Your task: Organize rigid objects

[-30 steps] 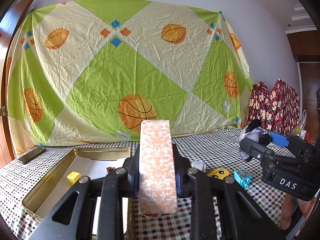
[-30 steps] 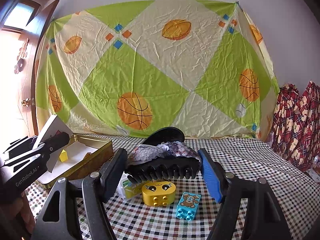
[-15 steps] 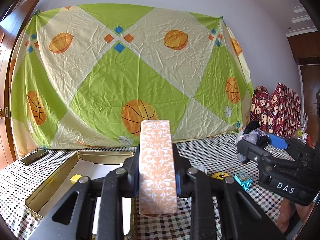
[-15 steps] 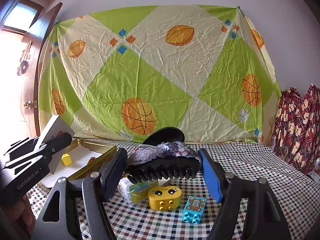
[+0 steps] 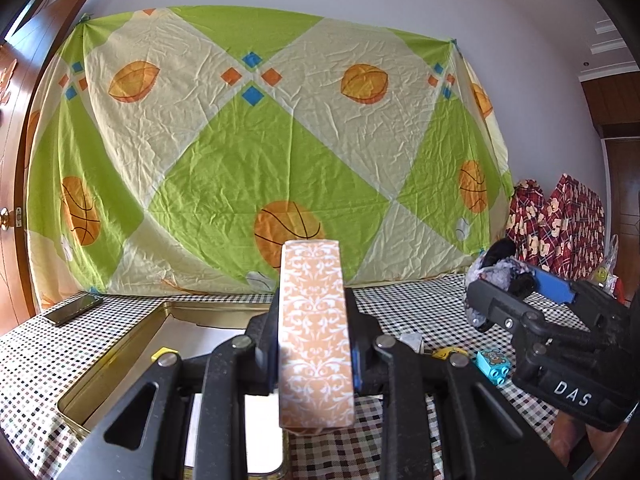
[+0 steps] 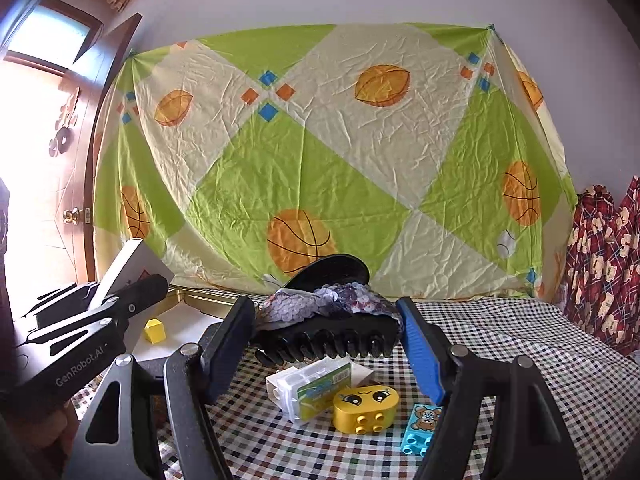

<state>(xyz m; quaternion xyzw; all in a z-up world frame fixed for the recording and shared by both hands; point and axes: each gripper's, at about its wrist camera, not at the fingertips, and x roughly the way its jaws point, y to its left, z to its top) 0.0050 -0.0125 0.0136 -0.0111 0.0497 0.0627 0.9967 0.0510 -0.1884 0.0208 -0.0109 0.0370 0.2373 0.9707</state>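
My left gripper [image 5: 314,344] is shut on an orange box with a white floral pattern [image 5: 315,336], held upright above the near right part of a gold metal tin [image 5: 120,344]; the gripper also shows in the right wrist view [image 6: 132,292]. My right gripper [image 6: 326,332] is shut on a black hair claw clip with a sequin bow [image 6: 328,324], held above the table; it also shows in the left wrist view [image 5: 516,296]. A small yellow block [image 6: 154,330] lies in the tin [image 6: 208,300].
On the checkered tablecloth [image 6: 500,340] lie a clear plastic box with a green label [image 6: 316,388], a yellow face brick [image 6: 366,402] and a small blue bear brick [image 6: 420,428]. A phone [image 5: 74,309] lies at the far left. A patterned sheet hangs behind.
Both grippers have risen a little with their loads; the table objects sit lower in both views. The grips have not changed.
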